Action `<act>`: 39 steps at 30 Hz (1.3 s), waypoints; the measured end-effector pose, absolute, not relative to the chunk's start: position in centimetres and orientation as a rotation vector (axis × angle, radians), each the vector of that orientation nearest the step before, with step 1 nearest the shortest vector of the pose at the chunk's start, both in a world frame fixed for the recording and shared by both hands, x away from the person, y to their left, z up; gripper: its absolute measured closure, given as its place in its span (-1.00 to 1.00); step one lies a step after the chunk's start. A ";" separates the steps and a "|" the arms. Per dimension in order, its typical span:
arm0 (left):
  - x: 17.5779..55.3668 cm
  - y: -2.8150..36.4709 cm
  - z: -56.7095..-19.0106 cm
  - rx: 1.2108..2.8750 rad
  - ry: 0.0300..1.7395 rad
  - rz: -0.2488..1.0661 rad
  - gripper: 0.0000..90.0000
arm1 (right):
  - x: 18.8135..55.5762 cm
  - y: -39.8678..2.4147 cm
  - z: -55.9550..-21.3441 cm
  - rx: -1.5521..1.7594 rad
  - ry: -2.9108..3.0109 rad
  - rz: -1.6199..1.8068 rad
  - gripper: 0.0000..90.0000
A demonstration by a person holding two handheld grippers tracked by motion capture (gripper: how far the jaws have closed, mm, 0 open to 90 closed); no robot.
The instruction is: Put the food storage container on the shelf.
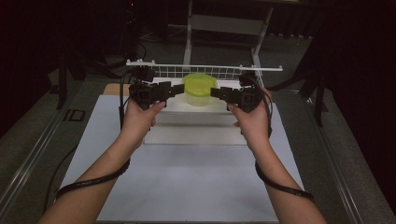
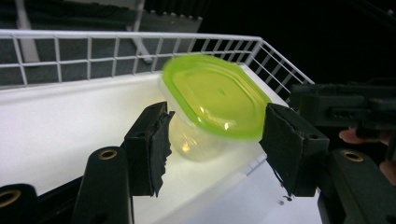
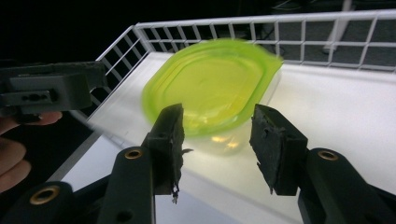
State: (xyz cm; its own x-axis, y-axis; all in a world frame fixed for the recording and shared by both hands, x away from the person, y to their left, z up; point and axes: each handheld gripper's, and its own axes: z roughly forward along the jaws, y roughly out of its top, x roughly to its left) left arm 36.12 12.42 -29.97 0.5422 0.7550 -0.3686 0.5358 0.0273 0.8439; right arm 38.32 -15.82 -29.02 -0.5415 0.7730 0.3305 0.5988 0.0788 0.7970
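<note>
Here the container (image 1: 199, 95) sits at the middle of everything: a clear tub under a lime-green lid (image 2: 215, 101), standing upright on the white floor of a wire basket (image 1: 163, 72) at the far end of the table (image 1: 187, 186). In the high view it lies between the two grippers, with the basket's back rail just behind it.

The risk, as I judge it, is a lopsided pinch. The tub looks light and thin-walled, and the lid overhangs its rim — if one side closes on that overhang rather than on the body, the lid could pop off or the tub could tip and skid toward the rail. The tub is also blurred in both gripper views, so its exact seat is hard to read.

The left gripper (image 2: 212, 149) stands roughly half open, released, holding nothing: in the left gripper view its worn black pads (image 2: 149, 144) frame the tub, and no contact with the wall or lid can be made out. The right gripper (image 3: 218, 135) is much the same — jaws parted about halfway and empty, with the lid's front edge showing in the gap between them. Each hand (image 1: 135, 121) comes in from its own side, facing the other across the tub.
</note>
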 end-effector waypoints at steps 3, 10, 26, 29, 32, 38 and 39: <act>35.0 12.6 -30.5 1.619 1.080 0.238 -0.09 | 37.3 -15.9 -29.4 1.376 2.180 1.469 0.23; 31.8 13.1 -32.3 1.615 0.961 0.303 -0.21 | 35.5 -15.1 -31.5 1.323 2.245 1.461 0.44; 26.7 12.0 -40.9 1.667 0.835 0.199 -0.86 | 36.0 -13.4 -33.6 1.360 2.213 1.396 1.00; 25.9 12.1 -42.4 1.684 0.809 0.208 -0.96 | 36.2 -13.1 -33.8 1.367 2.192 1.411 1.00; 25.4 11.9 -43.8 1.728 0.800 0.216 -0.96 | 36.5 -12.8 -34.2 1.377 2.189 1.419 1.00; 24.4 11.9 -45.8 1.689 0.795 0.223 -0.95 | 37.0 -12.3 -34.4 1.383 2.180 1.415 1.00; 24.1 11.9 -46.1 1.697 0.786 0.237 -0.95 | 37.2 -12.3 -34.4 1.388 2.177 1.409 1.00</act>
State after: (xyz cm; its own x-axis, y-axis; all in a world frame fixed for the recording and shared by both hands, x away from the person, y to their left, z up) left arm 24.11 11.86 -46.13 0.7519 0.6108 -0.2481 0.3718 -0.0821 0.9247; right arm 37.15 -12.26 -34.42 -0.5389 0.7869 0.3005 0.5962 0.1043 0.7960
